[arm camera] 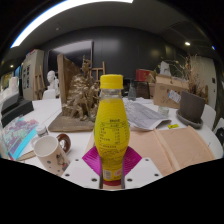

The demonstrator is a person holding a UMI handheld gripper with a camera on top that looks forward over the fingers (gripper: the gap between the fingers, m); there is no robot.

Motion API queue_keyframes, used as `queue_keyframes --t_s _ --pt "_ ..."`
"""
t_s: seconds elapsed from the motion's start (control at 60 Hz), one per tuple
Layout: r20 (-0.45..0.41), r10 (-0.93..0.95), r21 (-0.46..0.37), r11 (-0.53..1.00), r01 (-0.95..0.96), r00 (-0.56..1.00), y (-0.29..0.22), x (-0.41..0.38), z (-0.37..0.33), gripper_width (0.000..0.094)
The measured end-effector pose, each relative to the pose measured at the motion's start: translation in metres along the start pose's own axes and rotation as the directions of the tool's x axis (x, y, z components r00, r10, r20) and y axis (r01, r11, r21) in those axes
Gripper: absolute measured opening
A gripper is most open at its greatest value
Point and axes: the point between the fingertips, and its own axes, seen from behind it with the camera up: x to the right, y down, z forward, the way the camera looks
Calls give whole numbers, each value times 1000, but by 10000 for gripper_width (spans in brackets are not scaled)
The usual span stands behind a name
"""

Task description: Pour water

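Note:
A plastic bottle with a yellow cap, yellow liquid and a yellow label stands upright between my fingers. My gripper is shut on its lower part, with the pink pads pressing on both sides. The bottle's red base shows just above the gripper body. A white mug with a brown handle sits on the white table, to the left of the bottle and slightly beyond the fingers.
A wooden model stands behind the mug. A colourful book lies at the far left. Brown paper sheets lie to the right, with papers and a laptop further back.

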Motion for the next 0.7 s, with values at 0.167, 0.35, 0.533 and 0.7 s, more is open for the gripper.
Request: queue_keyframes --t_s 0.167,0.35,0.533,0.7 --pt "-7 34 20 999 -33 999 4 0 2 387" --pt "-8 64 -61 996 -65 998 8 0 -12 858" --pt "-73 48 -102 993 -56 996 -11 1 -78 859" --pt "-123 52 -161 984 -72 991 -21 -15 -179 859"
